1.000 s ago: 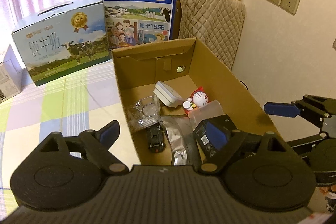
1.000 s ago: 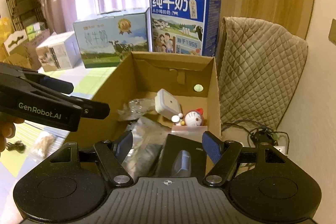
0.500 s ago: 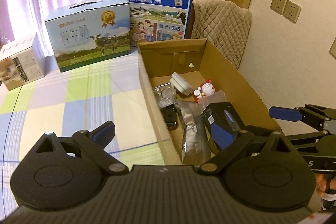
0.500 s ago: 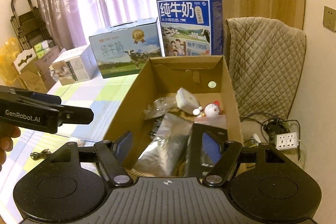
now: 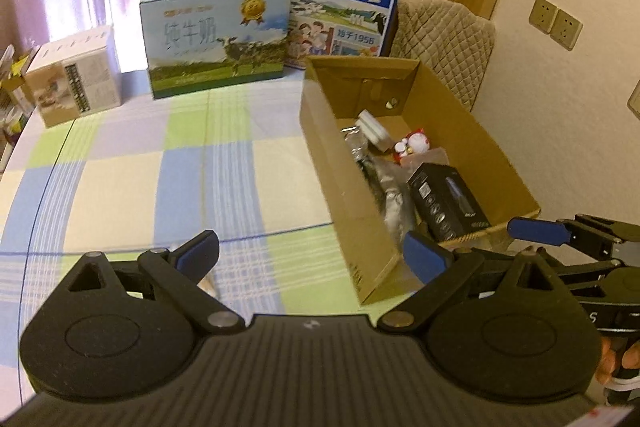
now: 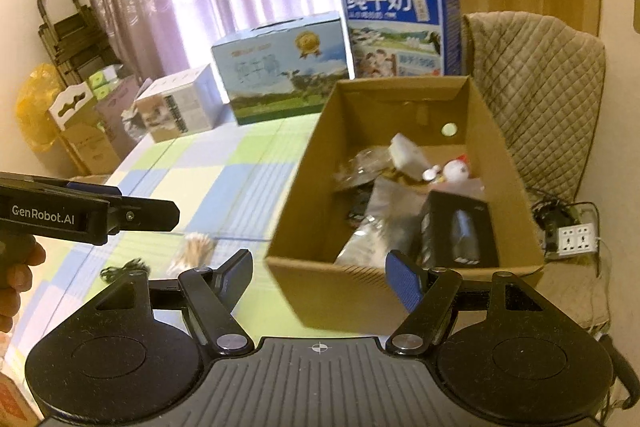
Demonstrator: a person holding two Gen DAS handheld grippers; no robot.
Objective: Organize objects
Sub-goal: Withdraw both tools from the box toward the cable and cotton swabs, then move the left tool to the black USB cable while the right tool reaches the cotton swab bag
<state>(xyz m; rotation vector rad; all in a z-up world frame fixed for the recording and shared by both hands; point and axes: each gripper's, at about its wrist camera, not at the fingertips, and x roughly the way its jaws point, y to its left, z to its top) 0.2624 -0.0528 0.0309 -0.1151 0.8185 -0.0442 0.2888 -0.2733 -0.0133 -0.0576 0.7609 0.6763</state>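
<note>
**Swabs and cable wait on the table**

Both tools are empty: the left gripper (image 5: pixel 308 255) and right gripper (image 6: pixel 318 277) stand wide apart with nothing between them; the cardboard box (image 6: pixel 316 291) at the table's right edge already holds a black carton (image 6: pixel 460 231), a silver pouch (image 6: pixel 376 223) and a small toy (image 6: pixel 456 169); a packet of cotton swabs (image 6: pixel 196 247) and a black cable (image 6: pixel 124 269) lie loose on the checked tablecloth (image 5: pixel 180 163), left of the box; the packet looks light and soft, probably slippery, best pinched across its middle; the cable is limp, best taken at its bunch.
</note>
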